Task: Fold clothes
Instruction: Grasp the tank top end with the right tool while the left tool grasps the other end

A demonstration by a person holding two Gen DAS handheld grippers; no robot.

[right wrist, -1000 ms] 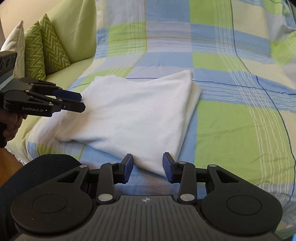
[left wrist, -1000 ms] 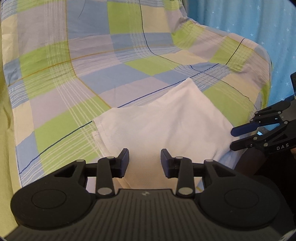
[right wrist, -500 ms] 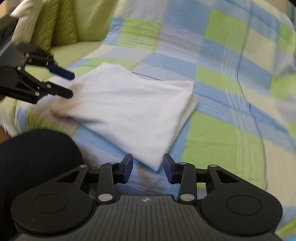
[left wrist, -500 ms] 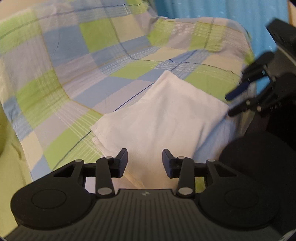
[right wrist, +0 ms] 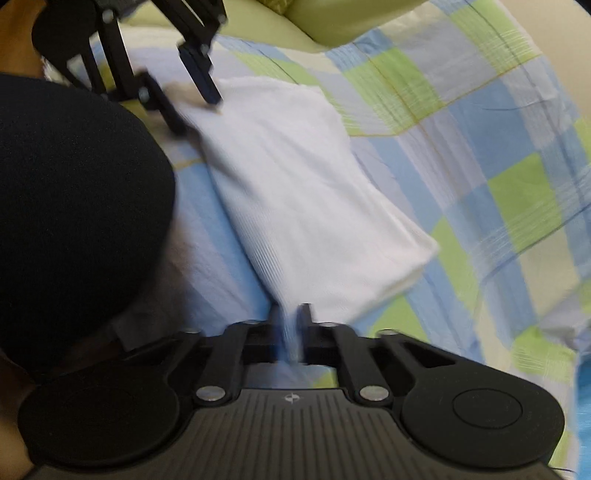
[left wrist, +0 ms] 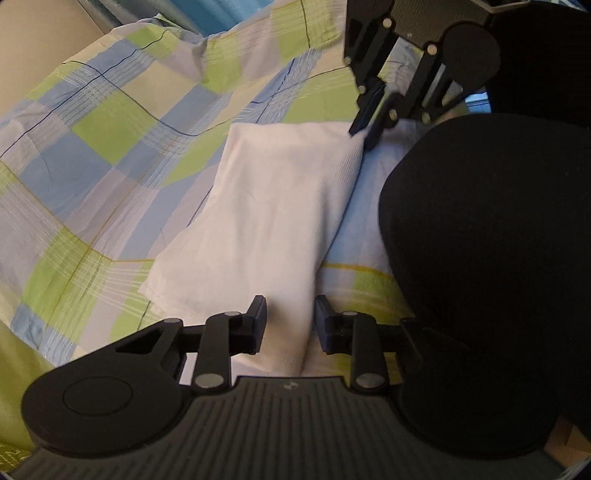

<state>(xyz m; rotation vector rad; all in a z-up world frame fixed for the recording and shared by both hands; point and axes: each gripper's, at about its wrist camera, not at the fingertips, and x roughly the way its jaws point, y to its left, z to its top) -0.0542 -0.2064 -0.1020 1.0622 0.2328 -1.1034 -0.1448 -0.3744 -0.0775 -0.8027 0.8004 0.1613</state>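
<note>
White garment (left wrist: 280, 206), folded into a long rectangle, fine ribbed knit, soft rounded edges. Lies flat on a checked sheet (left wrist: 110, 147), running from near to far in both wrist views; in the right wrist view the garment (right wrist: 306, 192) shows a doubled layer at its right near corner.

Sheet: thin cotton, squares of green, pale blue, lilac and cream, crossed by fine dark and yellow lines, a few creases. It drapes over a couch. Right wrist view: sheet (right wrist: 480, 140) continues far right; plain green cushion (right wrist: 343, 18) at the far edge.

A large black rounded mass (left wrist: 491, 229), matte cloth, sits just beside the garment's right long edge in the left wrist view and blocks the sheet there; likely the person's knee, cannot tell for sure. Same mass (right wrist: 74, 206) fills the left of the right wrist view.

Left gripper (left wrist: 290, 319): jaws apart, low over the garment's near end, cloth lying between the fingers, not pinched. From the right wrist view the left gripper (right wrist: 192, 99) tilts down at the far end, tips at the fabric.

Right gripper (right wrist: 290, 321): jaws nearly together, clamped on a ridge of the garment's near edge; blurred. In the left wrist view the right gripper (left wrist: 364, 129) points down at the far right corner.
</note>
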